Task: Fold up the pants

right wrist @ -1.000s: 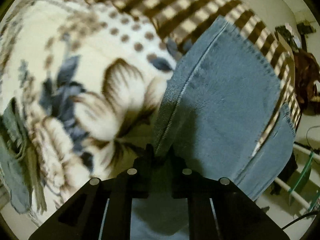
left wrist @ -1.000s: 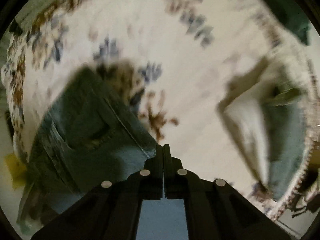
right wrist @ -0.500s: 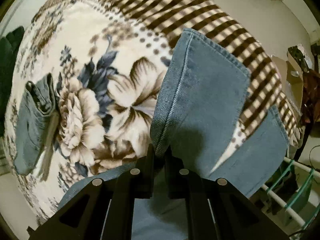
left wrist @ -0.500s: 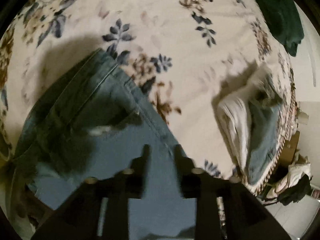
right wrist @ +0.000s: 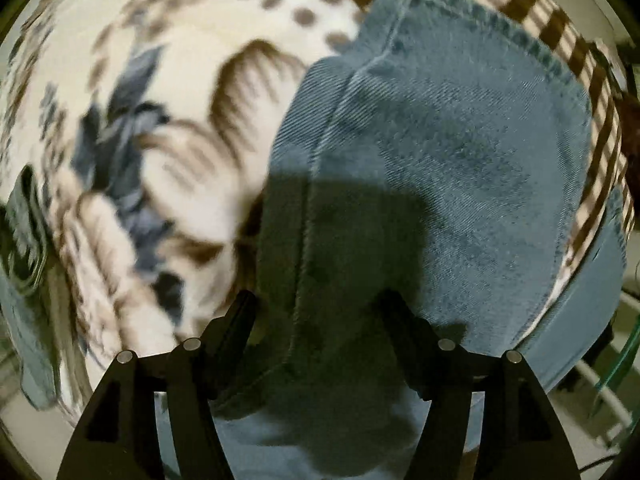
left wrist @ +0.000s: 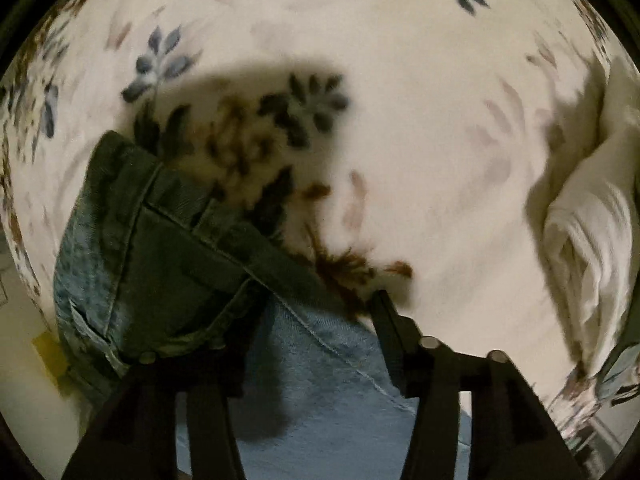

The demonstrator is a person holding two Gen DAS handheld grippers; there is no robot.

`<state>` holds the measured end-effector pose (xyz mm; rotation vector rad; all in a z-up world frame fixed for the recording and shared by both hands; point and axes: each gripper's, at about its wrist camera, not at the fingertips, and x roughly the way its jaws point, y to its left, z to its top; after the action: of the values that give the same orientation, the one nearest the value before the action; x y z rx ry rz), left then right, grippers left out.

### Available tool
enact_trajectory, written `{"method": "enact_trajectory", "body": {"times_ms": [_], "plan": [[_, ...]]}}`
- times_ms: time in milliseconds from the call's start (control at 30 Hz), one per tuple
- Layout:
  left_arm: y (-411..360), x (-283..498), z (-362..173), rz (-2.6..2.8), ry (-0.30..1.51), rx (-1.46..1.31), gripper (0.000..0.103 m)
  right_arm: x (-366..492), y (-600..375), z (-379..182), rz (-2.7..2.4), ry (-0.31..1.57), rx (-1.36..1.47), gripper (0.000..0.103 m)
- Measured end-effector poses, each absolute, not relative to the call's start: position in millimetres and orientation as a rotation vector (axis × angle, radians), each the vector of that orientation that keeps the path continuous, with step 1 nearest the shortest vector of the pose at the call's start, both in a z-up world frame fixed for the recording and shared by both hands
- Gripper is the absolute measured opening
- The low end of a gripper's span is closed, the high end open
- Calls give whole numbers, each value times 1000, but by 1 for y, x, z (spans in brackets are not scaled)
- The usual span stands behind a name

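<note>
— Pants [right wrist: 440, 152]: where do they lie?
— On a plush floral blanket [left wrist: 400, 100], faded blue denim with raised seams; the hem reaches toward 12 o'clock against a brown-and-cream checked border [right wrist: 568, 36].
— The right tongs [right wrist: 316, 300]?
— Jaws have just been opening; they stand wide, straddling the side seam, pads clear of the cloth.
— The left tongs [left wrist: 316, 300]?
— Parted over the stitched waistband corner [left wrist: 160, 216] at 9 o'clock, gripping nothing. A white ribbed cloth [left wrist: 588, 240] bunches at 3 o'clock.
</note>
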<state>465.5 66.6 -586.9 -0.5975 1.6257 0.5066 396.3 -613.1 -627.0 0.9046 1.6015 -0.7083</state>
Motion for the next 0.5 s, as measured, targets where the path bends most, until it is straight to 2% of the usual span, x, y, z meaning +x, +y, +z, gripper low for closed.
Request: {"method": "enact_trajectory", "body": {"times_ms": [67,100,133,167,233,500], "plan": [[66,458,-581,501,1583,-578,19,395,-615,-625,-728,1595,910,66],[67,451,-577,482,1547,-600,17,394,-615,-622,-734,1597,891,51],[68,445,-571,461,1515,-613,16,393,-616,-619,-731,1595,874,24],[68,439,-565,434,1482,-627,3,392,-617,-613,-730,1597,839,14],[69,425,-551,387,1431,-636,2,386,-619,-600,-706,1570,823,9],[97,363,-483,293,1220,-789,2,357,-619,-526,-545,1442,813,8]]}}
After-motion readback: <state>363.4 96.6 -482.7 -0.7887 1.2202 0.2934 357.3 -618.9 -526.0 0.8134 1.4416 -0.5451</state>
